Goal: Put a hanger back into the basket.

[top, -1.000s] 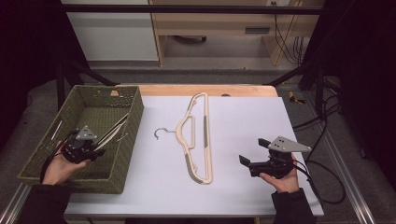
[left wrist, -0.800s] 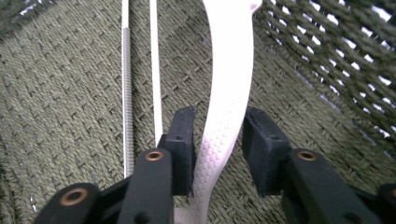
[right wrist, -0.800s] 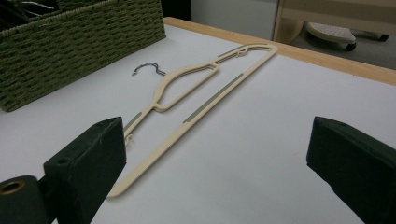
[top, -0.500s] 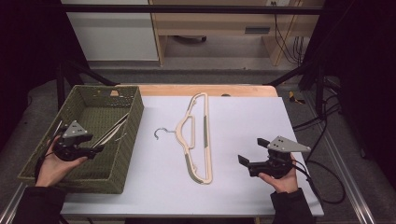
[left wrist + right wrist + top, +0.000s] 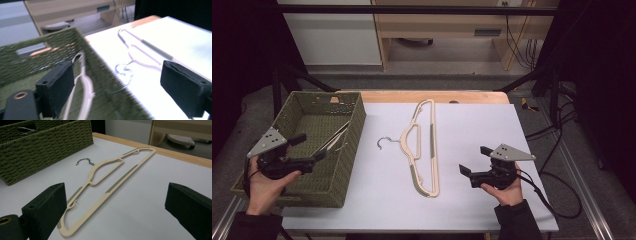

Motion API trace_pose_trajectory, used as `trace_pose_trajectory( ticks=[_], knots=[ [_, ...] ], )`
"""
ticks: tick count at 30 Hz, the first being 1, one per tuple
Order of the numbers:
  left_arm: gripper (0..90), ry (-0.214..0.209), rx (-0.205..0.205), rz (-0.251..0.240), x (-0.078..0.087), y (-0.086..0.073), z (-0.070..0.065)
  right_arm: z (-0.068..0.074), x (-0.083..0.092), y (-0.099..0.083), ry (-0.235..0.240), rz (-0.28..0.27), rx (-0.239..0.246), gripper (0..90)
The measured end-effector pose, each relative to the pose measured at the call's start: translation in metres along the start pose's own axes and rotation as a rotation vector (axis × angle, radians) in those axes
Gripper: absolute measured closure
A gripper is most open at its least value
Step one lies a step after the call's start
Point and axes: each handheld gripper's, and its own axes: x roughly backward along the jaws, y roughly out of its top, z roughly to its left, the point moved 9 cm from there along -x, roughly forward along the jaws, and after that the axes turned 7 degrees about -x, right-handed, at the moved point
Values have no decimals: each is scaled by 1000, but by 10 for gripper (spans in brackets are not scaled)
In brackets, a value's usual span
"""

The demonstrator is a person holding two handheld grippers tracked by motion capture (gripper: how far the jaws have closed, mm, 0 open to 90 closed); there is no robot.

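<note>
A cream hanger (image 5: pixel 424 147) with a metal hook lies flat in the middle of the white table, also seen in the right gripper view (image 5: pixel 112 182). A second pale hanger (image 5: pixel 332 141) leans inside the green woven basket (image 5: pixel 307 107) against its right wall. My left gripper (image 5: pixel 312 148) hovers over the basket's near end, a little left of that hanger. Its jaws have just been opening and hold nothing. In the left gripper view (image 5: pixel 122 87) the basket hanger (image 5: pixel 83 82) lies beyond the jaws. My right gripper (image 5: pixel 472 160) stands open right of the cream hanger, empty (image 5: pixel 117 210).
The basket (image 5: pixel 47 145) takes up the table's left side. A wooden strip (image 5: pixel 432 96) runs along the table's far edge. Cables (image 5: pixel 557 130) trail off to the right. Black frame bars (image 5: pixel 527 80) stand at the far corners.
The left gripper has lifted up out of the basket and drifted left, its jaws opening wide off the hanger there. The right gripper and the cream hanger have stayed put.
</note>
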Motion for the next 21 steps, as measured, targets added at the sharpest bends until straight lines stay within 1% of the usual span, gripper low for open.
trace_pose_trajectory(
  ticks=[1,2,4,6,7,8,10,11,12,13,14,16,17,19,21],
  knots=[
    [115,-10,9,-20,-1,3,-6,0,0,0,0,0,0,45],
    [109,-24,9,-32,-1,4,-12,3,-3,1,3,-3,1,44],
    [106,-38,11,-64,-2,8,-24,7,-7,3,10,-5,0,44],
    [105,-51,25,-94,-4,11,-35,12,-12,3,19,-1,1,44],
    [105,-61,25,-104,-5,12,-41,12,-12,3,19,-1,1,44],
    [106,-63,26,-112,-7,12,-46,17,-17,3,28,6,5,44],
    [106,-79,27,-125,-9,12,-58,19,-19,3,31,7,6,44],
    [106,-87,25,-127,-10,12,-63,22,-22,3,39,13,12,45],
    [106,-93,16,-131,-12,11,-69,27,-28,3,46,20,14,47],
    [106,-102,1,-129,-14,10,-74,27,-28,3,46,20,14,47],
    [106,-112,-10,-127,-15,9,-80,30,-31,3,45,26,7,47],
    [106,-122,-37,-117,-19,5,-89,34,-37,2,54,42,12,48],
    [106,-134,-34,-117,-21,4,-93,38,-43,1,58,50,14,49],
    [106,-148,-40,-115,-24,1,-101,39,-46,1,57,55,11,49],
    [106,-157,-46,-101,-29,-3,-106,42,-51,1,58,63,9,52]
  ],
)
